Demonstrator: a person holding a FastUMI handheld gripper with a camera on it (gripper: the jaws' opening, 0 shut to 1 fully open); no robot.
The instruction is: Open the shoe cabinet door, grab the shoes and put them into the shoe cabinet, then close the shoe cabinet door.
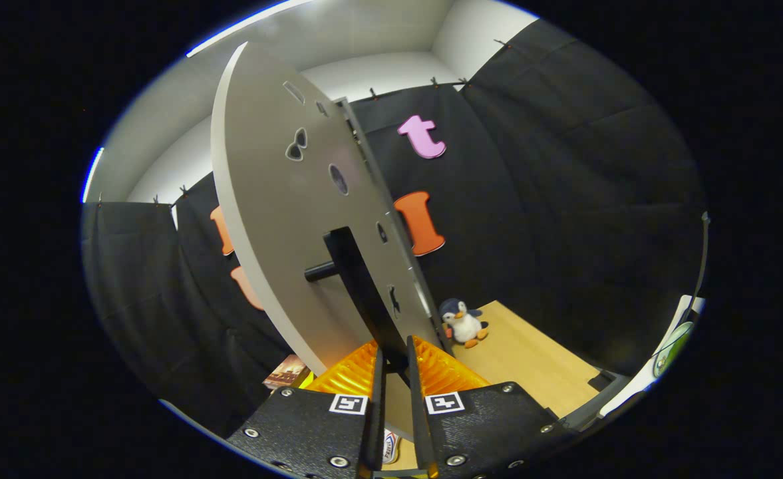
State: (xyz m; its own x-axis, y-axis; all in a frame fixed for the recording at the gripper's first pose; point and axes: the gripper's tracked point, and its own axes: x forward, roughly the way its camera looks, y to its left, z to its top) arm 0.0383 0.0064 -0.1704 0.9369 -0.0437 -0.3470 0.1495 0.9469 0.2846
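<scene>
The shoe cabinet door (pixel 278 199) is a pale grey panel with small cut-out holes, rising right in front of me and tilted in this view. A black bar handle (pixel 358 279) runs down its face, held off the panel by a short round post (pixel 318 271). My gripper (pixel 392 356) is shut on the lower end of that handle, which sits pinched between the two narrowly spaced fingers. The door's thin edge (pixel 391 219) is to the right of the handle.
A small penguin plush (pixel 463 324) stands on a wooden tabletop (pixel 537 362) just right of the door. A flat printed box (pixel 288 372) lies low on the left, under the door. A white object (pixel 674 342) sits at the far right. Black cloth walls surround the booth.
</scene>
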